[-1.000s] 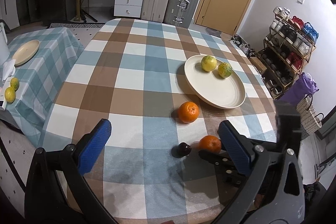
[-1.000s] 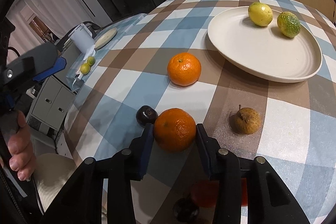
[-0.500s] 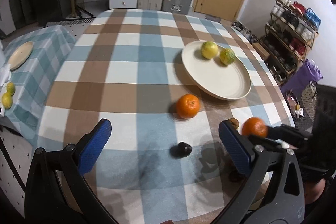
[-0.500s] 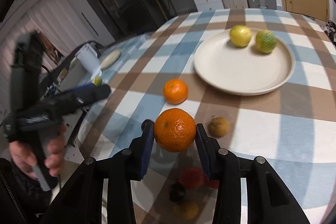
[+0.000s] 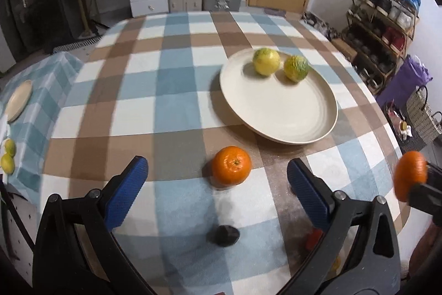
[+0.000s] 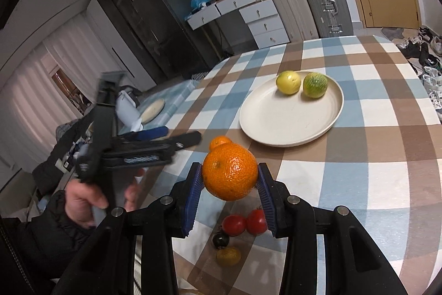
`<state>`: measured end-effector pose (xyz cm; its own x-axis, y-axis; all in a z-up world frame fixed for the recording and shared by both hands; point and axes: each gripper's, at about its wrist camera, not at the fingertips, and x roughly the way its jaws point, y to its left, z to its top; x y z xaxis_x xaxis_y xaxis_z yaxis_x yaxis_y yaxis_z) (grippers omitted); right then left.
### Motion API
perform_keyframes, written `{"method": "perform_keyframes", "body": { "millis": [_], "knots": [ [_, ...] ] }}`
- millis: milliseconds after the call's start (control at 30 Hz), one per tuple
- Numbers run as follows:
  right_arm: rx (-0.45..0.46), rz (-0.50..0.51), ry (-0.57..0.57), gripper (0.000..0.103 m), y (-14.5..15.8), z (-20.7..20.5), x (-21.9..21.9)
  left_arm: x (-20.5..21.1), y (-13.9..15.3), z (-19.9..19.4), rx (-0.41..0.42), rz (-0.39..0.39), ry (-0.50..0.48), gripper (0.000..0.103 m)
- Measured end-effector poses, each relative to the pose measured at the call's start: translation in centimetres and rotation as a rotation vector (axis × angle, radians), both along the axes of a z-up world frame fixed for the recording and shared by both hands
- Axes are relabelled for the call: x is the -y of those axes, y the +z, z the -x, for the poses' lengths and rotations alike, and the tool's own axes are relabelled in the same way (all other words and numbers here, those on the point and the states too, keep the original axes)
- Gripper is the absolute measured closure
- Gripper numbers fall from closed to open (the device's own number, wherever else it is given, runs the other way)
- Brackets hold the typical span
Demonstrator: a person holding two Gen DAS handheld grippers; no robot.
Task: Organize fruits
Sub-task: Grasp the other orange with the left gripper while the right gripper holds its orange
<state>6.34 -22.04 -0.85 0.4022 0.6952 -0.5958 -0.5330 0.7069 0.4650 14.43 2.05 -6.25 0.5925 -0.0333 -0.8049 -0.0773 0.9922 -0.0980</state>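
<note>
Right fingers: the right gripper [image 6: 229, 179] squeezes a mandarin [image 6: 229, 175], up in the air above the counter [image 6: 359, 170].
Left fingers: the left gripper [image 5: 216, 181] is wide open and holds nothing.
Plate [image 6: 287, 126]: two yellow-green fruits sit on it.
Slip: the round mandarin could pop out and roll off.
Bump: it may knock those two fruits.
Second mandarin [image 5: 231, 166]: waits on the counter; the picture is blurry.

Both wrist cameras look down across the checked table [image 5: 176, 85], sharing the plate [image 6: 279, 129].
</note>
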Motion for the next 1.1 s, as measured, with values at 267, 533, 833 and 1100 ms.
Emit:
{"method": "perform_keyframes", "body": {
  "millis": [267, 533, 833, 1100],
  "knots": [
    [-0.007, -0.008, -0.002, 0.062, 0.1, -0.1, 0.5, 0.7, -2.4, -2.1, -0.057, 0.008, -0.029, 0.012],
    [-0.019, -0.01, 0.011, 0.062, -0.2, -0.4, -0.1, 0.5, -4.0, -2.6, -0.094, 0.028, -0.069, 0.04],
    [-0.028, -0.006, 0.008, 0.062, -0.4, -0.3, 0.0, 0.9, -4.2, -2.6, -0.09, 0.041, -0.107, 0.067],
    [-0.028, -0.005, 0.009, 0.062, -0.4, -0.2, 0.1, 0.6, -4.0, -2.4, -0.086, 0.063, -0.104, 0.068]
  ]
}}
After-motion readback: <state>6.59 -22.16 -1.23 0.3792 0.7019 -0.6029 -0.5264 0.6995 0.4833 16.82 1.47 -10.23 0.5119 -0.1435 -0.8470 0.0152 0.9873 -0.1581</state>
